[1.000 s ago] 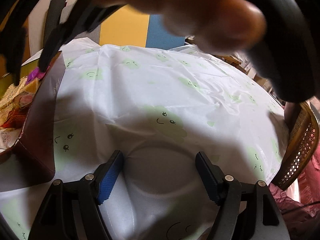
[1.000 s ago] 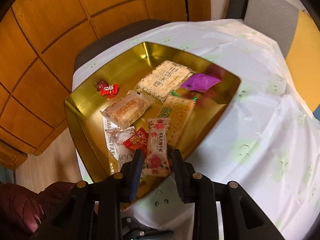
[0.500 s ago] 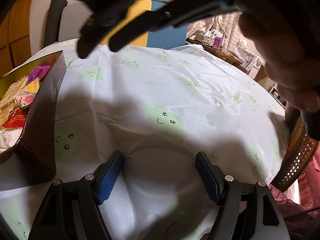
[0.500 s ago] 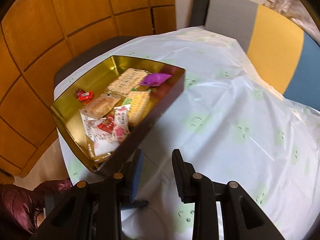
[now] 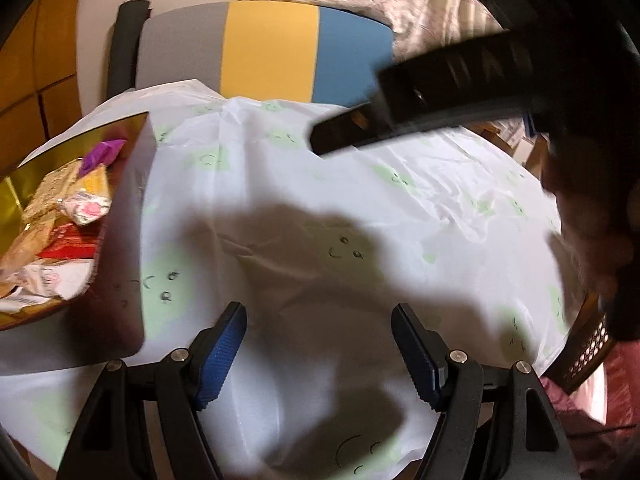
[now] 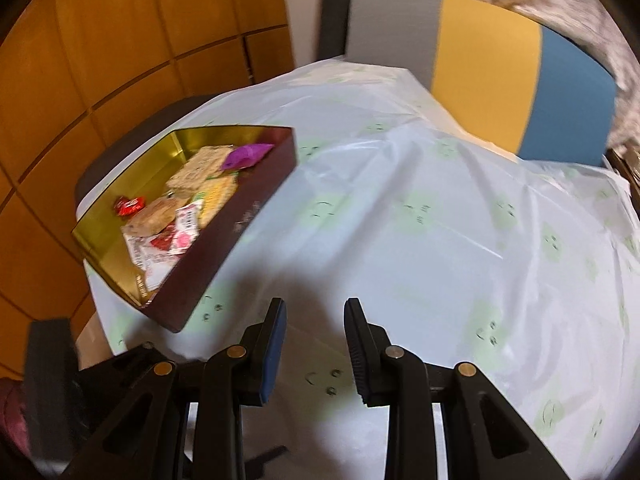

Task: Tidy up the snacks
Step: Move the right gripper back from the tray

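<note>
Snacks all lying inside gold tin, sitting at left, far side of table (no loose packet showing on cloth). Sorting looking finished or nearly. Right gripper hovering near tin, jaws narrowly apart, holding nothing. Left gripper gaping wide, empty.

Bench cover: thin glossy plastic sheet, creased, printed with pale green faces. Tin: shiny gold metal inside, smooth dark maroon outside. Snacks: crinkly glossy plastic and foil wrappers. Fingers: matt black plastic with ribbed blue pads. Chair back: matt cloth. Wall panels: smooth semi-gloss wood.
</note>
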The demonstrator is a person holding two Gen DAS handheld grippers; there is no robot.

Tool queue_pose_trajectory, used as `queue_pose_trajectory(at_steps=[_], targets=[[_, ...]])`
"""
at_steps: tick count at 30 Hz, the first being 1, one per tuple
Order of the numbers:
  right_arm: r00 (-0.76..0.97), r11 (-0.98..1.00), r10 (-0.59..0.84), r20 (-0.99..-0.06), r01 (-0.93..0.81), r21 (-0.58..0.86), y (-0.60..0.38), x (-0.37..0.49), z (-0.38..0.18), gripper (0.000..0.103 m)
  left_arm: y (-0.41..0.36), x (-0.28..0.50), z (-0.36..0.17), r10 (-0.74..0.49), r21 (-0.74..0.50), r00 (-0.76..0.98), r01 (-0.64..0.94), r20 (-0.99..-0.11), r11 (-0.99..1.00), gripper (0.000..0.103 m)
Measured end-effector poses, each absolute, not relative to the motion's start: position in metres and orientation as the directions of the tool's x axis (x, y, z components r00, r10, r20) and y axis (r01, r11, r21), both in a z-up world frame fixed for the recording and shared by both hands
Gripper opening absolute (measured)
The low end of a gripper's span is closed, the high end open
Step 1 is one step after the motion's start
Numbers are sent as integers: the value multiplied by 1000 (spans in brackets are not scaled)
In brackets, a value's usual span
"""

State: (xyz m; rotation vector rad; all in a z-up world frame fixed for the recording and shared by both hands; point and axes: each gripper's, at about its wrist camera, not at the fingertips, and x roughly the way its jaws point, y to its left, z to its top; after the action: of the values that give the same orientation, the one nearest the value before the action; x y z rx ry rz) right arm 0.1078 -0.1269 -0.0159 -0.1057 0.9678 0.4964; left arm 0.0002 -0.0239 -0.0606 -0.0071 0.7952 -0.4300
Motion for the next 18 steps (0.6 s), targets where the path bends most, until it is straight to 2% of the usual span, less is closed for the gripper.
queue_pose_trajectory(at_steps=[10, 18], targets=[[527, 931, 326, -785, -325, 168, -153, 102, -17, 33, -1, -6, -14, -262, -134, 702, 232, -662, 963, 77], [583, 945, 304, -754, -282, 163, -138, 93, -11, 36, 34, -7, 13, -54, -38, 766, 39, -640, 999, 84]])
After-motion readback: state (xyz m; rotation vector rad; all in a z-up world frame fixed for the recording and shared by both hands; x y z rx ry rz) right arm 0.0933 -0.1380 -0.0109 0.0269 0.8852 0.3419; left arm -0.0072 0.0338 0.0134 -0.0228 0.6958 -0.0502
